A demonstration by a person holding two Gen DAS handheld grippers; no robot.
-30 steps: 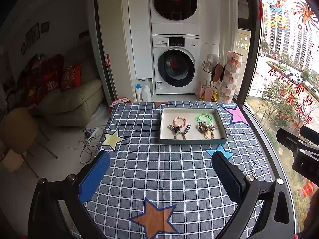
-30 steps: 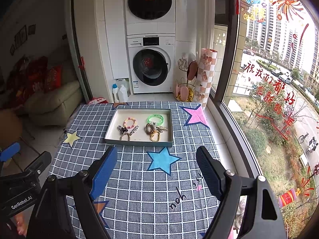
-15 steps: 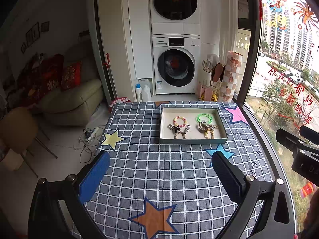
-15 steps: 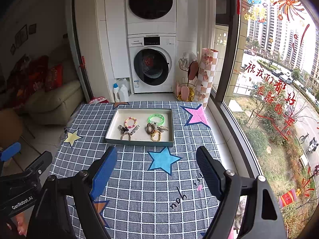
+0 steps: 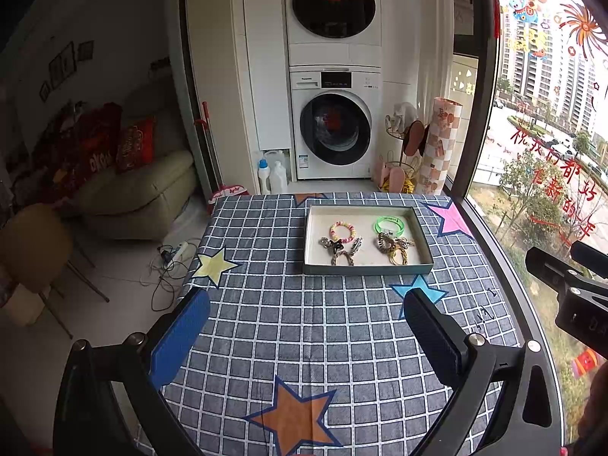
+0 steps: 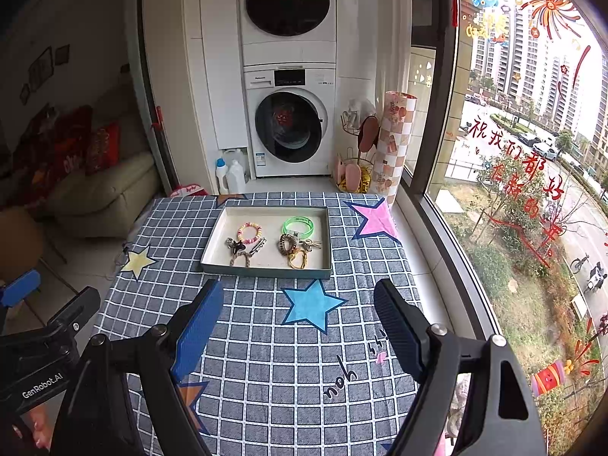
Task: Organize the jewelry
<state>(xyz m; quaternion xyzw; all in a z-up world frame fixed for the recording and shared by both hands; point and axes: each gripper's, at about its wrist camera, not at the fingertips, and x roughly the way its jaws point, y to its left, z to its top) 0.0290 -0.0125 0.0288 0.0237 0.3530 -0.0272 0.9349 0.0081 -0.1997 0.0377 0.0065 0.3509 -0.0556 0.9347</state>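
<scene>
A shallow grey-rimmed tray (image 5: 366, 269) (image 6: 266, 271) sits at the far middle of the checked table. In it lie a pink bead bracelet (image 5: 342, 231) (image 6: 249, 232), a green bangle (image 5: 391, 225) (image 6: 298, 226), dark hair clips (image 5: 336, 247) (image 6: 243, 249) and brown and yellow hair ties (image 5: 393, 249) (image 6: 294, 252). My left gripper (image 5: 306, 304) is open and empty, well short of the tray. My right gripper (image 6: 298, 296) is open and empty, just before the tray's near rim.
The table has a grey checked cloth (image 5: 304, 323) with coloured stars. A window wall (image 6: 475, 209) runs along its right edge. Stacked washing machines (image 5: 334, 121) stand beyond the far edge. A sofa (image 5: 133, 193) and a chair (image 5: 34, 250) stand at the left.
Both views have barely shifted. The jewelry and tray have not moved, and both grippers stay open.
</scene>
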